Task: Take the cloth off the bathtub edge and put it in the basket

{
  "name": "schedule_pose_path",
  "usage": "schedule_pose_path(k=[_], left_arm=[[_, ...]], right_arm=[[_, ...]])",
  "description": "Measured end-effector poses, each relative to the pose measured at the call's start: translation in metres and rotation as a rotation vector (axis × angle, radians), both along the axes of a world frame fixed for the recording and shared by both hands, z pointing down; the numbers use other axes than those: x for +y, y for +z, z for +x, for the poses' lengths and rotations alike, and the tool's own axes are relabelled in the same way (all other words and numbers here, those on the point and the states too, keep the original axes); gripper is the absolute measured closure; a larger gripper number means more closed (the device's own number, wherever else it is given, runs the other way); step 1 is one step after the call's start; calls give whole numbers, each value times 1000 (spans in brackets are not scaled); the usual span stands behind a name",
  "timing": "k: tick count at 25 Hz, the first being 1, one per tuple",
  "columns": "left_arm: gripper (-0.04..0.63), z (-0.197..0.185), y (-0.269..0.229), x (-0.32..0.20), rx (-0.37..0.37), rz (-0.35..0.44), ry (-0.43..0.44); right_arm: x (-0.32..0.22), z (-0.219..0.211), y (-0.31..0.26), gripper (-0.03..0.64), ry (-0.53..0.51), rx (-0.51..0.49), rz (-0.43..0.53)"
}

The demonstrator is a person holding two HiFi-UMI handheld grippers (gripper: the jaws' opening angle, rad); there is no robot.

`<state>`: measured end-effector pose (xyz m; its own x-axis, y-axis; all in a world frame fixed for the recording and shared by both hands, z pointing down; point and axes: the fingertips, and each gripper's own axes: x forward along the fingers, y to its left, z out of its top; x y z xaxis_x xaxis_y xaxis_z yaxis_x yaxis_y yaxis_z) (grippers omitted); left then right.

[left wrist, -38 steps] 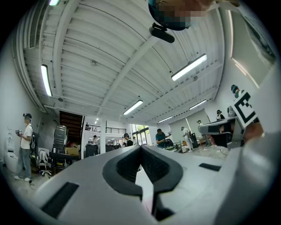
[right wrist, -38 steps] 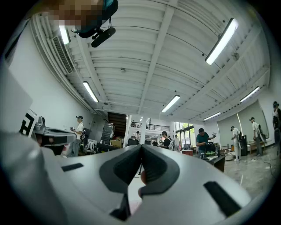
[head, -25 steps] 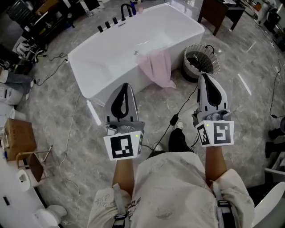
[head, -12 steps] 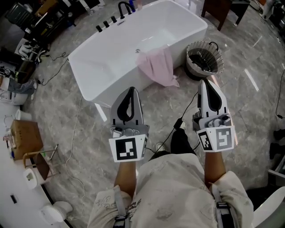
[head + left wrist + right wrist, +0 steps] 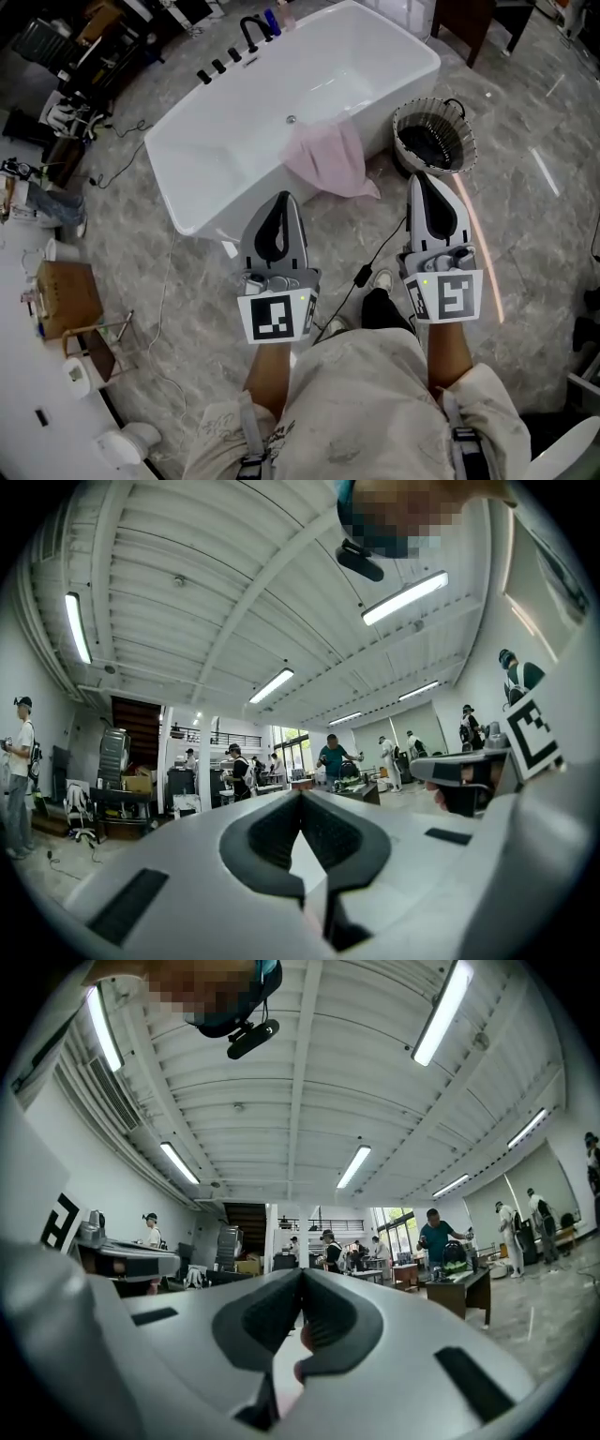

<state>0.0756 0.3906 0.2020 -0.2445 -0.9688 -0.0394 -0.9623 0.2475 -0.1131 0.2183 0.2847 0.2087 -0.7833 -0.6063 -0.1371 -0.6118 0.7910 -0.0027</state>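
The left gripper (image 5: 300, 795) has its jaws pressed together, tips meeting, with nothing between them. The right gripper (image 5: 302, 1272) is the same: jaws together and empty. From the head view, the left gripper (image 5: 281, 196) and right gripper (image 5: 419, 176) are held side by side in the air, pointing towards a white bathtub (image 5: 201, 208) and touching nothing.

Each gripper carries a marker cube (image 5: 277, 317) printed with a black-and-white square pattern. It is a code, not letters.

A pink cloth (image 5: 328, 157) hangs over the tub's near edge, draped down the outer wall towards the floor. How much of it lies inside the tub cannot be told. A round wire basket (image 5: 399, 127) with a dark inside stands on the grey marble floor (image 5: 525, 216), just beside the tub's right corner and near the cloth.

A black cable (image 5: 377, 246) trails across the floor between the grippers. Black taps (image 5: 251, 26) stand at the tub's far rim. A cardboard box (image 5: 67, 298) sits at the left.

Both gripper views look level across a large hall with strip lights. Distant people stand at desks, too small to describe.
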Motion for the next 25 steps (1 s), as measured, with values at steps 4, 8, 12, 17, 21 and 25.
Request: schedule_pose_path(k=[4,8,12,17,21,25], left_arm=[[595,9,-3,-38,-9,9,-12],[595,19,-9,-69,-24,25,-28],[595,26,-13,-92,-29,38,-42],[595,30,-13,-109,-37,39,-49],[595,17,-10,-114,-21,44,-73],[595,-5,-3,-119,-1,60,-95]], right_arm=[[-30,2,-2,629,-40,-10,15],[-52,3,-4,629,-96,-10,45],[-66,-1,-9,626,-144,-2,69],[-83,-2,-7,627,-147,-16,82],[-89,-18,-4,627,-160,6,92],[-96,-44,-1,627,-172,21,77]])
